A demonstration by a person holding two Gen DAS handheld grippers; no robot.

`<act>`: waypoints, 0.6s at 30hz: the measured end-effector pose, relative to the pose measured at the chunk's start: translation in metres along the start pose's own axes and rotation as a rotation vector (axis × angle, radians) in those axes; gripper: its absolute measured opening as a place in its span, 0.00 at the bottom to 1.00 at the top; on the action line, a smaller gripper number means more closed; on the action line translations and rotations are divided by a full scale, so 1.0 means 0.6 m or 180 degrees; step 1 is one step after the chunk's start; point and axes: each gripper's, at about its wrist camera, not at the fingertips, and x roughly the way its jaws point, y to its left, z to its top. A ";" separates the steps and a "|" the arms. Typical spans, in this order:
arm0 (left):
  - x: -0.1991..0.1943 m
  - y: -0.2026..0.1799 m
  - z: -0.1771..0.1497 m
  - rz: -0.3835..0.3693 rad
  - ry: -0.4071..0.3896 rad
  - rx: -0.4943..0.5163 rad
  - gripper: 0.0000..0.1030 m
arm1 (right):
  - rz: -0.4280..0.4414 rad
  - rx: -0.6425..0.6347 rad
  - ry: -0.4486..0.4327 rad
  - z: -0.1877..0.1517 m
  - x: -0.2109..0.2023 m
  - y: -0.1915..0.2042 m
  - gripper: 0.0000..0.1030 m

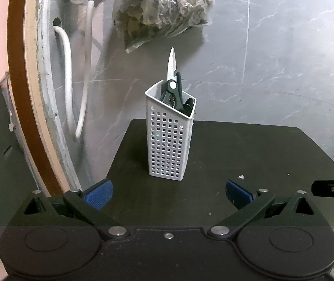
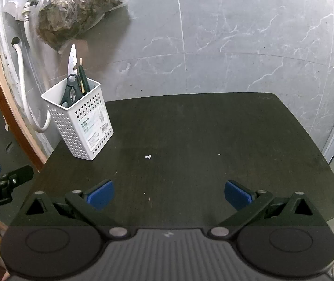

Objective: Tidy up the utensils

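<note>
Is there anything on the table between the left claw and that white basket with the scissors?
Nothing: in the left wrist view, only bare dark table separates the open left gripper from the basket.

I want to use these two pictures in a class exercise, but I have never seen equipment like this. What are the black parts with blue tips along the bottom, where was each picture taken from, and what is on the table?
There is no robot here. A person holds a two-finger claw in each hand, and a wide-angle camera on each looks forward along its fingers. One picture comes from the left claw, the other from the right claw. The blue tips are the finger pads. Both claws are open and hold nothing.

On the dark table stands a white perforated utensil holder. In it are scissors, blades pointing up, beside other dark-handled items too hidden to name. The right view shows the holder near the table's back left corner. Small white crumbs lie on the table. On the grey marbled wall behind hang a plastic bag and a white hose.
</note>
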 end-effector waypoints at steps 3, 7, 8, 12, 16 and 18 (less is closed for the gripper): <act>-0.001 0.000 0.000 0.0007 0.0000 -0.0004 0.99 | 0.0002 0.0001 0.0002 0.000 0.000 0.000 1.00; -0.002 0.000 0.000 0.0012 -0.0008 -0.0008 0.99 | 0.0000 0.0003 0.0000 -0.001 -0.001 0.001 1.00; -0.002 0.000 0.000 0.0014 -0.0008 -0.0010 0.99 | -0.0002 0.0002 -0.0001 -0.001 -0.001 0.002 1.00; -0.004 0.001 0.000 0.0022 -0.0006 -0.0022 0.99 | -0.0005 0.0006 -0.0002 -0.002 -0.002 0.003 1.00; -0.008 0.000 0.000 0.0016 -0.0022 -0.0021 0.99 | -0.0006 0.0006 -0.0001 -0.002 -0.002 0.003 1.00; -0.009 -0.001 0.000 0.0005 -0.0031 -0.0028 0.99 | -0.0001 0.0011 -0.0001 -0.002 -0.002 0.002 1.00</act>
